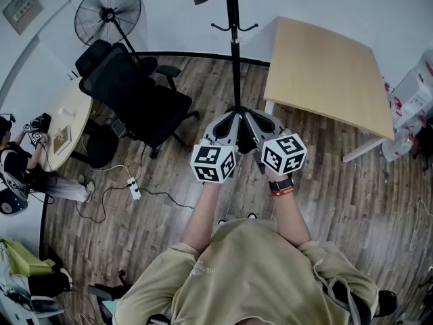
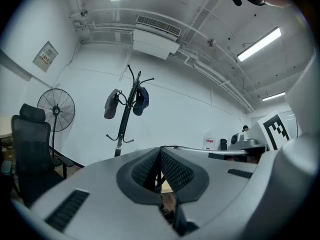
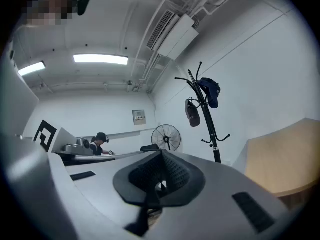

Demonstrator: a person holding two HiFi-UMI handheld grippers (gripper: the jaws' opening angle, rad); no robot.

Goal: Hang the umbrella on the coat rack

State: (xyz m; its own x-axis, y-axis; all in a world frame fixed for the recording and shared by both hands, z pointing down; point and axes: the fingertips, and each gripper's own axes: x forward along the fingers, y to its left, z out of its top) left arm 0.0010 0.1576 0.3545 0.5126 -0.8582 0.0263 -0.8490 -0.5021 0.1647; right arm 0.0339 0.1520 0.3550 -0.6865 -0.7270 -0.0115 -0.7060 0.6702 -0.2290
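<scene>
The black coat rack (image 1: 234, 46) stands on the wood floor straight ahead of me, by the wall. Two dark things hang from its top hooks: a grey folded bundle (image 2: 111, 104), perhaps the umbrella, and a dark blue one (image 2: 141, 100). Both also show in the right gripper view, the grey bundle (image 3: 192, 112) and the blue one (image 3: 210, 92). My left gripper (image 1: 229, 124) and right gripper (image 1: 256, 124) are held side by side, pointing at the rack's base. Both are shut with nothing between the pads (image 2: 172, 170) (image 3: 172, 171).
A light wooden table (image 1: 329, 73) stands right of the rack. A black office chair (image 1: 132, 90) and a standing fan (image 1: 108, 12) are on the left. A person sits at a round table (image 1: 70, 122) far left. A power strip (image 1: 134, 188) with cable lies on the floor.
</scene>
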